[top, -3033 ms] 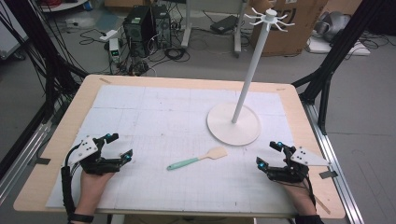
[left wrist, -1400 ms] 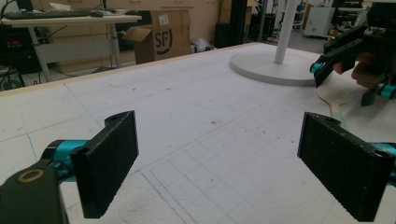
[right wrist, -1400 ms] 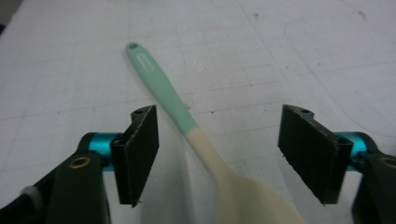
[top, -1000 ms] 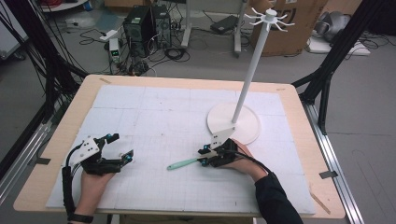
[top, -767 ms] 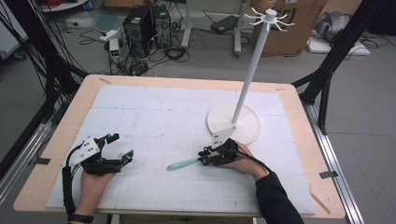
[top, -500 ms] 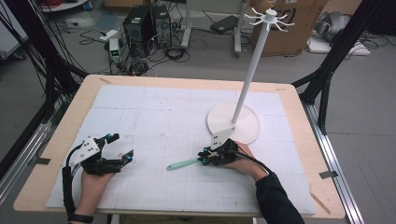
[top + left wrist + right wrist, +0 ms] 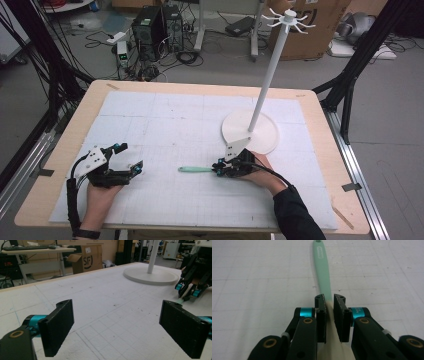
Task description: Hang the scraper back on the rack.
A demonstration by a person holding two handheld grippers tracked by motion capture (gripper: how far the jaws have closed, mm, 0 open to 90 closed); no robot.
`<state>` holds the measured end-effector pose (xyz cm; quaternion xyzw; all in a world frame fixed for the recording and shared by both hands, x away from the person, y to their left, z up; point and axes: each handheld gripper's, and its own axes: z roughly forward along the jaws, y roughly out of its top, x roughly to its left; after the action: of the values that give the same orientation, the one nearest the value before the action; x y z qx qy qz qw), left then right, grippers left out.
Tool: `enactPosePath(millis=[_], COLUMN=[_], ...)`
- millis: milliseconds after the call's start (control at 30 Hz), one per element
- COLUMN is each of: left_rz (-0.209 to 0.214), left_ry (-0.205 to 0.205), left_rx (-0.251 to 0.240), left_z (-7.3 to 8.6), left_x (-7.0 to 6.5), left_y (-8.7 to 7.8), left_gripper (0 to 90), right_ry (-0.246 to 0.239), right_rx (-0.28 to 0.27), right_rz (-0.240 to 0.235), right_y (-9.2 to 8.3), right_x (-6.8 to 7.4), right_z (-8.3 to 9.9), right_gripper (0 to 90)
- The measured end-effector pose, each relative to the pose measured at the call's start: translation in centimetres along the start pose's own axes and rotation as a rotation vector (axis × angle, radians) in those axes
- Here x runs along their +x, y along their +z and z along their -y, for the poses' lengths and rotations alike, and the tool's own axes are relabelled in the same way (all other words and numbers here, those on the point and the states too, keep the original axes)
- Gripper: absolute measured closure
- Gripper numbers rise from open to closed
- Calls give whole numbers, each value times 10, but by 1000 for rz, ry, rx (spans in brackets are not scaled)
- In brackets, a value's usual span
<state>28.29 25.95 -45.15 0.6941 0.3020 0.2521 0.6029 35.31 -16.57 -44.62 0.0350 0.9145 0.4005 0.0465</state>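
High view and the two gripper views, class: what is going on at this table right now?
A person works with a gripper in each hand. The right gripper is shut on the neck of a spatula with a green handle, lying on the white mat near the white stand. The left gripper rests open, apart from it.

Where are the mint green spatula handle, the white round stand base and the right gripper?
mint green spatula handle (image 7: 323, 280), right gripper view, middle of the handle.
white round stand base (image 7: 265, 137), high view, bare disc right of the pole.
right gripper (image 7: 329, 307), right gripper view, between the fingertips shut on the spatula.
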Motion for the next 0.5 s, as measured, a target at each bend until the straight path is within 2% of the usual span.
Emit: enactPosePath(millis=[200, 367, 500], left_rz=[-1, 0, -1], left_ry=[1, 1, 2], left_rx=[1, 0, 1], left_z=[0, 0, 0], left_x=[0, 0, 0], left_y=[0, 0, 0], left_gripper=[131, 131, 131], right_ry=[2, 11, 50], right_rx=[-3, 11, -29], right_rz=[-4, 27, 50], right_y=[1, -1, -11], right_x=[0, 3, 1], right_z=[1, -3, -4], right_gripper=[815, 822, 822])
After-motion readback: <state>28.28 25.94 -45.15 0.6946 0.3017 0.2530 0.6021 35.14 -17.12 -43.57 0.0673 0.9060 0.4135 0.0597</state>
